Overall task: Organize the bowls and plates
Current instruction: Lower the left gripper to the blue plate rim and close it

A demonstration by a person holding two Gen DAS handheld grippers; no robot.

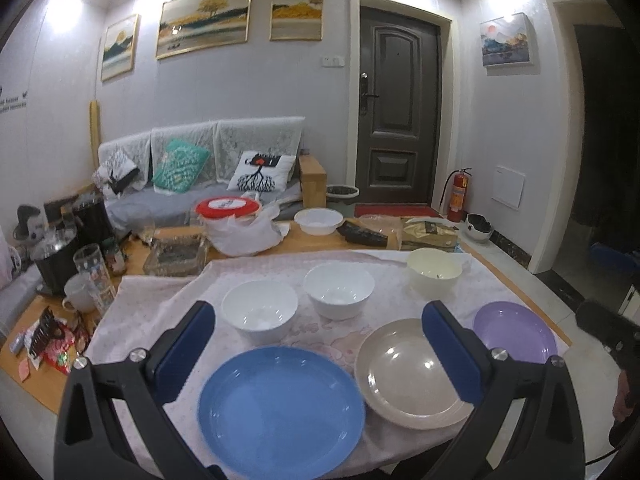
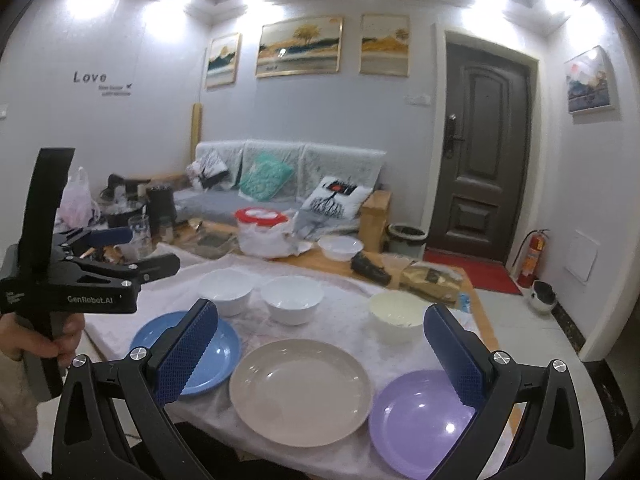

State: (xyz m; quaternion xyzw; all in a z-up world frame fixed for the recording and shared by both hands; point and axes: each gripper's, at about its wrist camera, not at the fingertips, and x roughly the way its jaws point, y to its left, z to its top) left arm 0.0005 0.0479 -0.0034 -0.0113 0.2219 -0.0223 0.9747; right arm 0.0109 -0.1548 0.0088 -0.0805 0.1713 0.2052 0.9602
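Three plates lie in a row along the near edge of the cloth-covered table: a blue plate [image 1: 280, 408] [image 2: 218, 350], a beige plate [image 1: 412, 372] [image 2: 300, 392] and a purple plate [image 1: 516, 332] [image 2: 416, 420]. Behind them stand two white bowls [image 1: 260, 312] [image 1: 338, 290] and a cream bowl [image 1: 434, 270] [image 2: 396, 314]. My left gripper [image 1: 318, 344] hovers open over the blue and beige plates and holds nothing. It also shows at the left of the right wrist view as the left gripper [image 2: 150, 250], held by a hand. My right gripper [image 2: 320, 352] is open above the beige plate, empty.
Beyond the cloth, the wooden table [image 1: 320, 240] carries a red-lidded container [image 1: 226, 206], a glass ashtray [image 1: 176, 256], a tumbler [image 1: 94, 276], a mug [image 1: 78, 298], another white bowl [image 1: 319, 220] and packets. A sofa [image 1: 200, 168] and a door [image 1: 394, 112] stand behind.
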